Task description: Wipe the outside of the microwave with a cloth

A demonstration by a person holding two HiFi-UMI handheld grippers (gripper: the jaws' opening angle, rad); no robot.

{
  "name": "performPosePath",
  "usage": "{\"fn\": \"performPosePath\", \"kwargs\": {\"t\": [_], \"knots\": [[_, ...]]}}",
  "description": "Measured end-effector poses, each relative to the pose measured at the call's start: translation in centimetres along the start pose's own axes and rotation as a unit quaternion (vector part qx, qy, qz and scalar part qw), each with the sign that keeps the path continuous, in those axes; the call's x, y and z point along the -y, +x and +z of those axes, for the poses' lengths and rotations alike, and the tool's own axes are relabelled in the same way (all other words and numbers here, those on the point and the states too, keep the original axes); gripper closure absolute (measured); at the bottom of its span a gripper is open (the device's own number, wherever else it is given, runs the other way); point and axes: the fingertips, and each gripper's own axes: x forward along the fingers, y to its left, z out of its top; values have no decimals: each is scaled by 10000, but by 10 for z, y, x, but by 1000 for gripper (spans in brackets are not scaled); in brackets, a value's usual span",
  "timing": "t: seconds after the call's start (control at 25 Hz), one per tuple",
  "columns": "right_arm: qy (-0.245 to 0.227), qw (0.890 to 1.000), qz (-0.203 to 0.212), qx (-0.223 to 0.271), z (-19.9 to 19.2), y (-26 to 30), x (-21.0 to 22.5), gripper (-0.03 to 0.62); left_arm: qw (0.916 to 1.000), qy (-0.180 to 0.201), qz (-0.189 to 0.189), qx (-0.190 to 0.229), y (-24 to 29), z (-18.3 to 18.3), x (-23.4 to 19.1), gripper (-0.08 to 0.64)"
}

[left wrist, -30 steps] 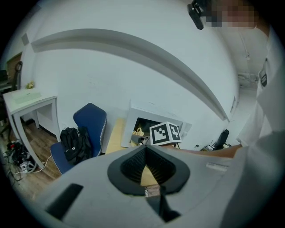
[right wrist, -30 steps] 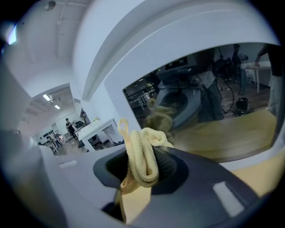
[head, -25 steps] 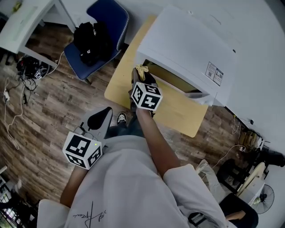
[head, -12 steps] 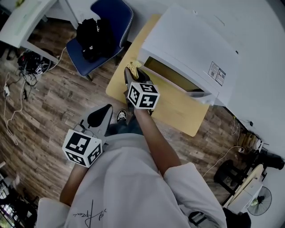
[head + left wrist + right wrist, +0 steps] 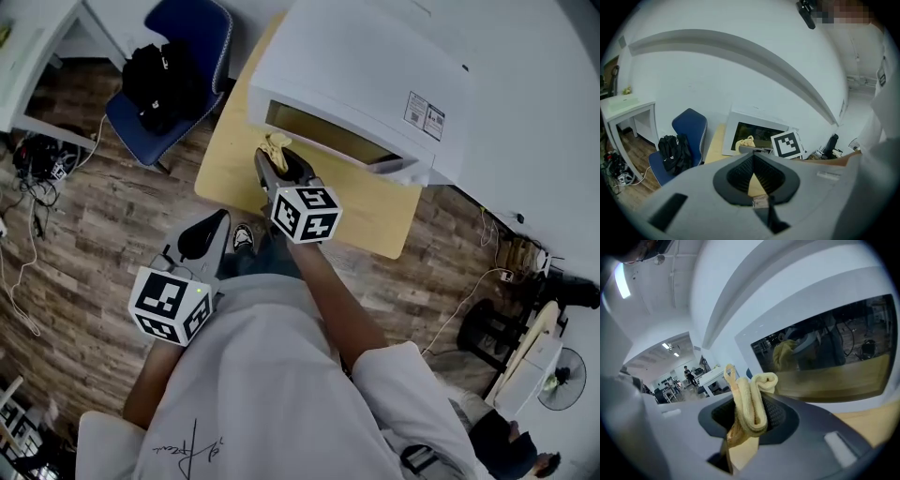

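The white microwave (image 5: 366, 75) stands on a light wooden table (image 5: 220, 173), its dark door window facing me. My right gripper (image 5: 274, 161) is shut on a folded yellow cloth (image 5: 275, 143) and holds it just in front of the lower left part of the door. In the right gripper view the cloth (image 5: 750, 404) sticks up between the jaws, and the door glass (image 5: 834, 348) reflects it. I cannot tell whether the cloth touches the microwave. My left gripper (image 5: 216, 220) hangs low over the floor beside the person, jaws together, holding nothing. From the left gripper view the microwave (image 5: 754, 133) lies ahead.
A blue chair (image 5: 192, 37) with a black bag (image 5: 159, 75) stands left of the table. Further left are a white desk (image 5: 23, 66) and cables (image 5: 37, 159) on the wooden floor. More cables and a fan (image 5: 558, 384) lie to the right.
The head camera has shifted, so the microwave sits further left and higher in frame. The right gripper with the cloth moved a little along the microwave's lower left front. The left gripper stayed low.
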Motion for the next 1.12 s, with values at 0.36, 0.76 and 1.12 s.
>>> {"fn": "performPosePath", "kwargs": {"t": [0.36,0.76,1.12], "knots": [[167,9947,-1006,157,-4,-72,76,472,9990,393,-166,-129,27,5,14,569],[421,9717,-2314,227,-14,-171,180,472,9952,574,-746,-280,60,9,43,569],[652,9489,-3086,83,-35,-235,244,472,9957,562,-679,-271,67,17,40,569]]}}
